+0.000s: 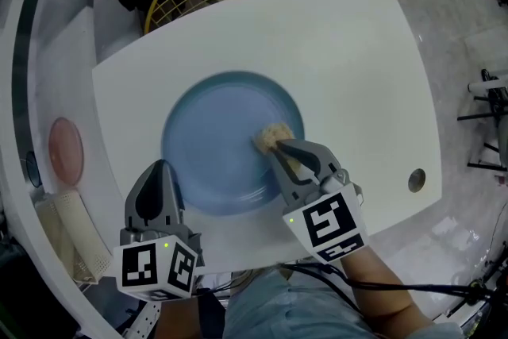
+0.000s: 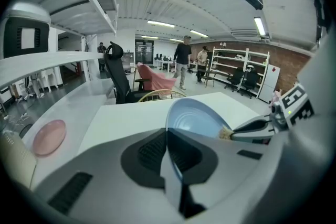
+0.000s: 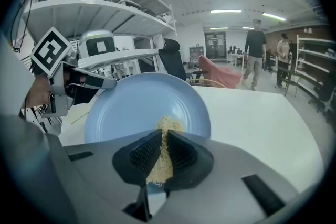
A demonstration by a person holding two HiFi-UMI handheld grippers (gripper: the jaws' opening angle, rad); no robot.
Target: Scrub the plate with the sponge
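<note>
Two claws are working at once, both of them mine. My right gripper is pinching the sponge. Its jaws are drawn in until only that pale, fibrous wad is keeping them apart, and it is pressing the free end onto the right part of the plate. My left gripper is clamping the plate's near rim, with its jaws almost together on the thin blue edge. The plate is sitting about mid-way across the white table, between my two claws. I cannot tell whether the near side is lying flat or tipped up slightly.

I am judging the sponge to be very light, soft and springy, since it is squashing between my pads. Gripping it by its back half is leaving a tuft out front to do the rubbing.

I am reading the plate as stiff, smooth and glossy, so probably slippery. It may be breakable, though I cannot tell what it is made of. The rim is the only place to hold it, and so thin an edge could twist out of my jaws under sideways strokes. I am therefore favouring pressure downward into the plate.
</note>
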